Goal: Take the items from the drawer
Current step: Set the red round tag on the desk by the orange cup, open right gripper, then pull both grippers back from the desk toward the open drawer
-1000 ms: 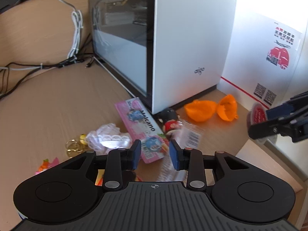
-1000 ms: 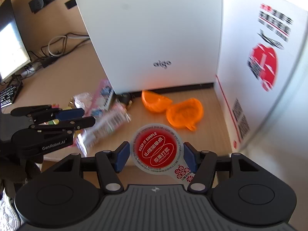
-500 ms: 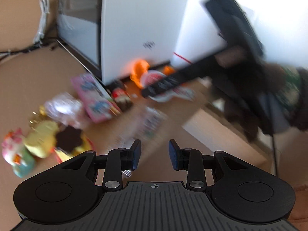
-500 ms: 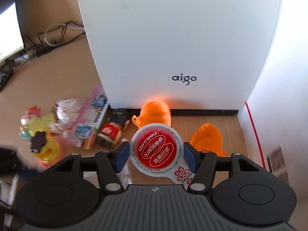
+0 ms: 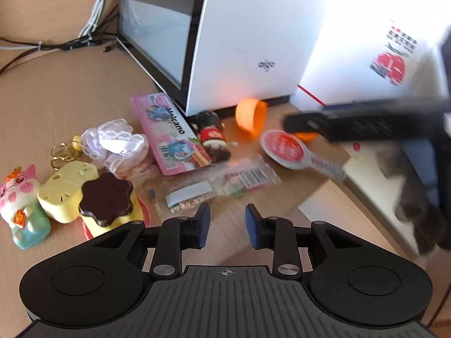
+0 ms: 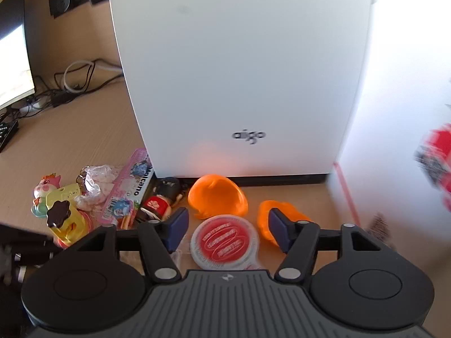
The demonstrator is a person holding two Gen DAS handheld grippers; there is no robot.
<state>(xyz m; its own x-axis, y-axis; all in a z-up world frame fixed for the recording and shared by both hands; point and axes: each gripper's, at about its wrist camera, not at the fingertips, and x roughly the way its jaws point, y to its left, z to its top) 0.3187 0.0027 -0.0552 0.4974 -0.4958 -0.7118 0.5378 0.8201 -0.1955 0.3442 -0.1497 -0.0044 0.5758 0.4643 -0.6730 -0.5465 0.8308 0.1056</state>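
A cup with a round red-printed lid (image 5: 284, 148) (image 6: 224, 242) lies on the wooden desk beside two orange shell halves (image 6: 217, 197). My right gripper (image 6: 227, 229) hovers just above it, open, its pads clear of the lid; from the left wrist it is a blurred black bar (image 5: 366, 124). My left gripper (image 5: 227, 225) is open and holds nothing, low over the desk in front of a clear barcode packet (image 5: 225, 180). A pink Volcano packet (image 5: 169, 129), a red-and-black figurine (image 5: 211, 135) and white lace (image 5: 115, 138) lie further left.
A white aigo computer case (image 5: 253, 42) (image 6: 242, 84) stands behind the items, and a white printed box (image 5: 389, 62) to its right. Yellow toys (image 5: 67, 186), a brown-topped pudding toy (image 5: 105, 197) and a pig figure (image 5: 19, 197) crowd the left. A dark sleeve (image 5: 417, 197) shows at right.
My right gripper came down to the desk by the orange halves and let go of the red-lidded cup, which now lies there. My left gripper pulled back and stayed open.
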